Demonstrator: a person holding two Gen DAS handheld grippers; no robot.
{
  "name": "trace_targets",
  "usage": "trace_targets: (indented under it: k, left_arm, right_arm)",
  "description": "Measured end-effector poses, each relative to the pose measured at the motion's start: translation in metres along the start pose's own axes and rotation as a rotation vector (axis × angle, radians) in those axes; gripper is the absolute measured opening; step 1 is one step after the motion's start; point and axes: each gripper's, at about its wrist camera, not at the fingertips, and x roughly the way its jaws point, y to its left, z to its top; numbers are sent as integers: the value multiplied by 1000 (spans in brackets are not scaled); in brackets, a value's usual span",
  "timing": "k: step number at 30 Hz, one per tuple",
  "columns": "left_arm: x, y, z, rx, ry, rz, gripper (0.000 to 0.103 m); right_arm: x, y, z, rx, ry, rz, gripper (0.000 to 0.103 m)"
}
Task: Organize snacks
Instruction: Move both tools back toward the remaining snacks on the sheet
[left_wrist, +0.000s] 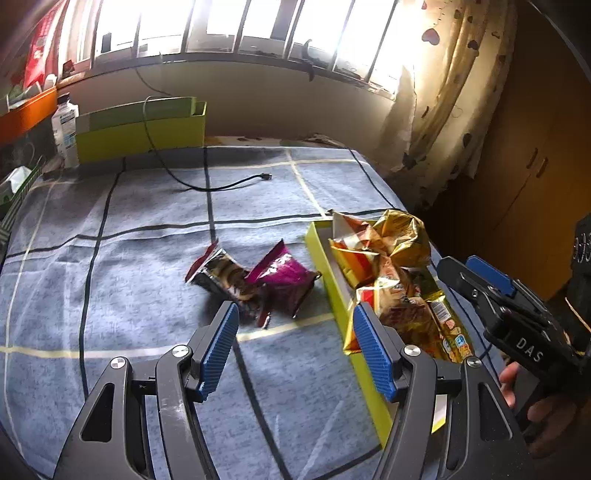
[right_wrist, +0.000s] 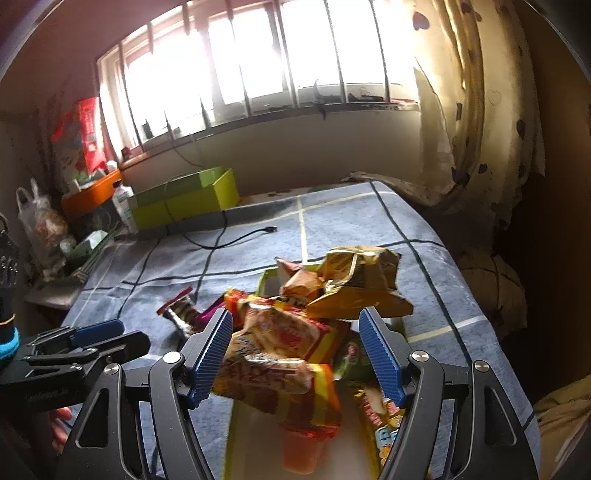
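Observation:
A yellow-green box lies on the blue checked bedcover and holds several orange and gold snack packets. A purple packet and a silver-and-red packet lie on the cover just left of the box. My left gripper is open and empty, above the cover just in front of these two packets. My right gripper is open over the box, with an orange packet between its fingers, apparently loose. It also shows in the left wrist view.
A second green box and a clear bottle stand at the far edge under the window. A black cable trails across the cover. A curtain hangs at right. Clutter sits at the left edge.

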Motion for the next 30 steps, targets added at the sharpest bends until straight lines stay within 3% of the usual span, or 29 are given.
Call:
trace_targets:
  k: [19, 30]
  left_arm:
    - [0, 55, -6, -43, -1, 35, 65]
    - [35, 81, 8, -90, 61, -3, 65]
  right_arm:
    - [17, 57, -6, -100, 20, 20, 71]
    - [28, 71, 1, -158, 50, -6, 71]
